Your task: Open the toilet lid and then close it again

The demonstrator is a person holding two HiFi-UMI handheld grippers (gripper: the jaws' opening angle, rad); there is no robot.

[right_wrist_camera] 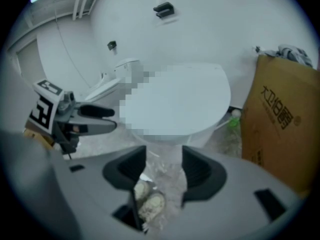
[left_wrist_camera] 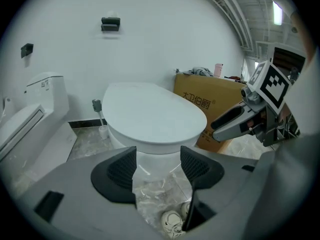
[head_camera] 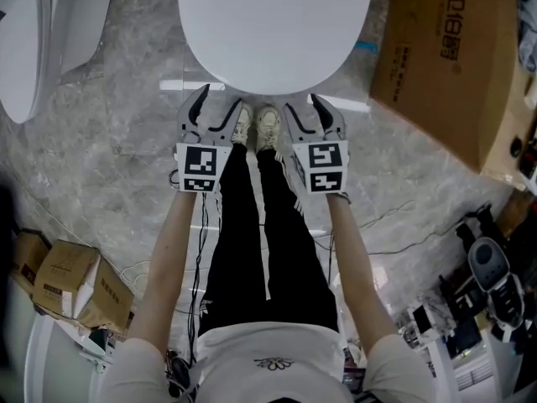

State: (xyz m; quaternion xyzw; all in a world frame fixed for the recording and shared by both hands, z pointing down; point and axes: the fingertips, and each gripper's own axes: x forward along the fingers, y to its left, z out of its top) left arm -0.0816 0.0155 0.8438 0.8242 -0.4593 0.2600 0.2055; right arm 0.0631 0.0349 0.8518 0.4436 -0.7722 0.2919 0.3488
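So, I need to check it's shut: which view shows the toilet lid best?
The left gripper view: the whole toilet lid shows there, down and flat, from the front. The head view looks straight down and cuts off its far end. The right gripper view has it partly under a mosaic patch.

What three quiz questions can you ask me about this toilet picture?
1. True or false: the left gripper and the right gripper are both open and hold nothing.
2. The toilet lid is: A) down, B) up, C) taken off.
3. In the head view, on which side of the lid does the cardboard box stand?

Key: 1 true; 2 A; 3 the right.
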